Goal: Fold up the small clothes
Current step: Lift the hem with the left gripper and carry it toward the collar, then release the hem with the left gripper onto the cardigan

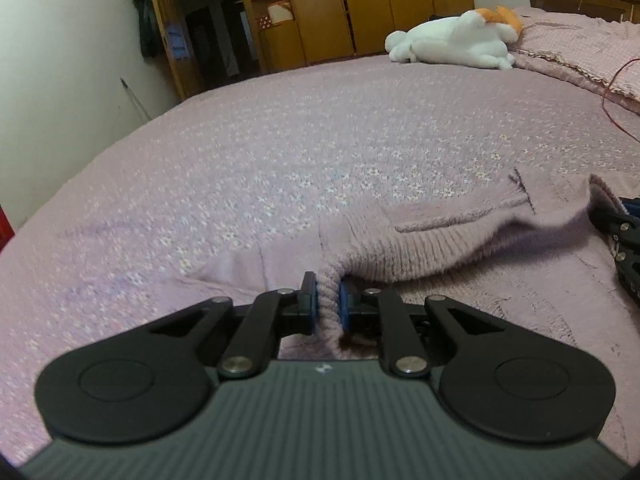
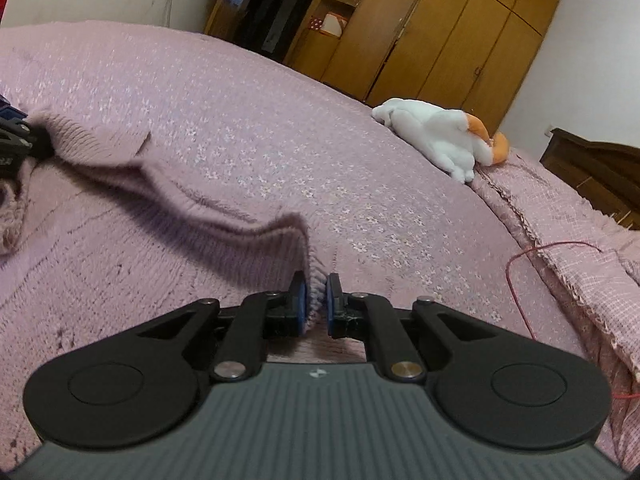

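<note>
Now left gripper (image 1: 328,300) clamping pink knit sweater (image 1: 420,248) hem, right gripper (image 2: 316,300) pinching its other end, fabric stretched between.

Bedspread (image 1: 240,168) ahead open; plush toy (image 1: 452,42) far off, red cord (image 2: 520,280) rightward.

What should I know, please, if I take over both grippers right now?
Left gripper: shut on the sweater's ribbed hem.
Right gripper: shut on the same hem, further along.
The sweater is pink knit; the hem is lifted and hangs slack between the two grippers, while the rest lies on the bed.
Done: both hem corners gripped and raised.
Left: probably carry the hem forward over the body, lay it flat, release, then finish folding.
A plush toy and a red cable lie further off, clear of the sweater.
</note>
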